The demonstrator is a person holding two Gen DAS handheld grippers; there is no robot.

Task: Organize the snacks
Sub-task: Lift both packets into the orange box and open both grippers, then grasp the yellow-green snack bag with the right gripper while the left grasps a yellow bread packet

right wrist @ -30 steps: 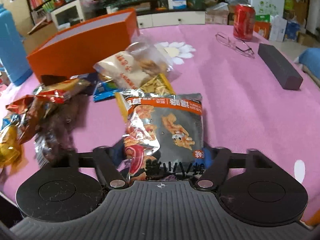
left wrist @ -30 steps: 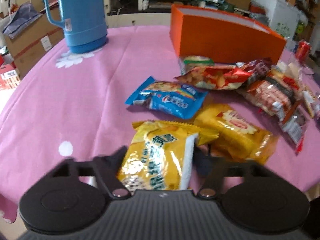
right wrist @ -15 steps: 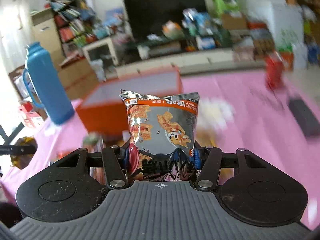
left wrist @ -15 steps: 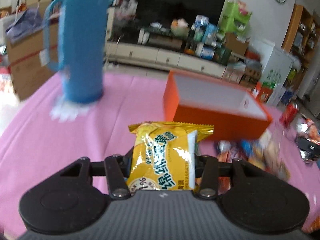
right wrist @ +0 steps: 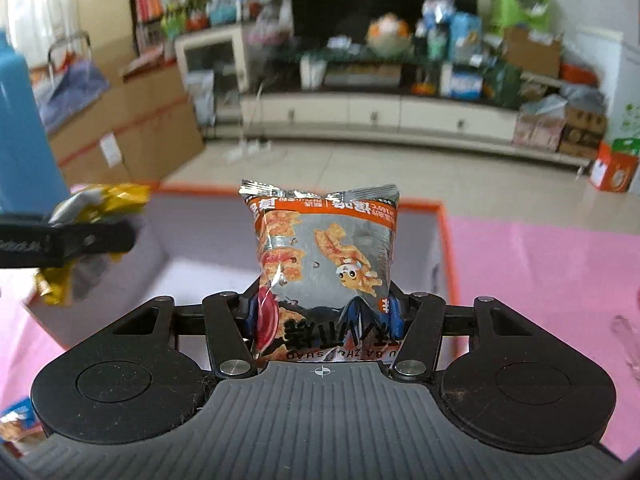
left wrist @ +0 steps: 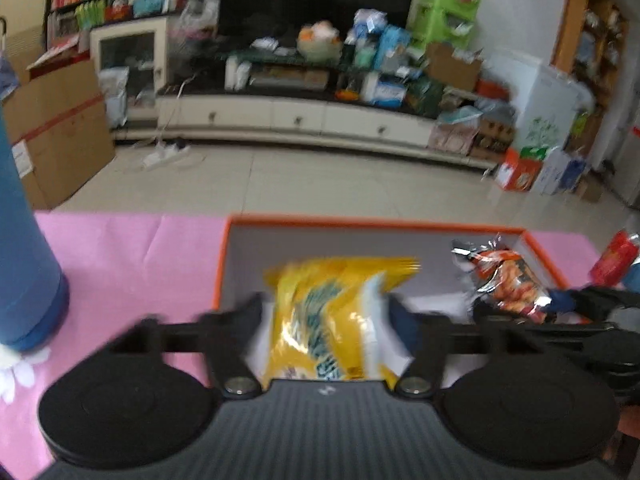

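Note:
An orange box (left wrist: 360,222) with a pale inside lies open on the pink tablecloth (left wrist: 120,248). My left gripper (left wrist: 326,308) hangs over the box's left half. Its jaws are opening, and a blurred yellow snack packet (left wrist: 320,320) sits loose between them with a gap at the left pad. My right gripper (right wrist: 322,308) is over the right half of the box (right wrist: 444,240). Its jaws are opening too, but the blue pads still touch the silver-and-orange snack packet (right wrist: 324,256), which stands upright. Each view shows the other packet: silver (left wrist: 508,276), yellow (right wrist: 100,200).
A tall blue thermos (left wrist: 24,260) stands on the cloth left of the box. A red can (left wrist: 614,256) is at the far right. One more snack packet (right wrist: 16,424) lies near the bottom left. Beyond the table are floor, cardboard boxes and a TV cabinet.
Both grippers lifted their packets off the table and carried them forward over the orange box. The left jaws have spread apart around the yellow packet.

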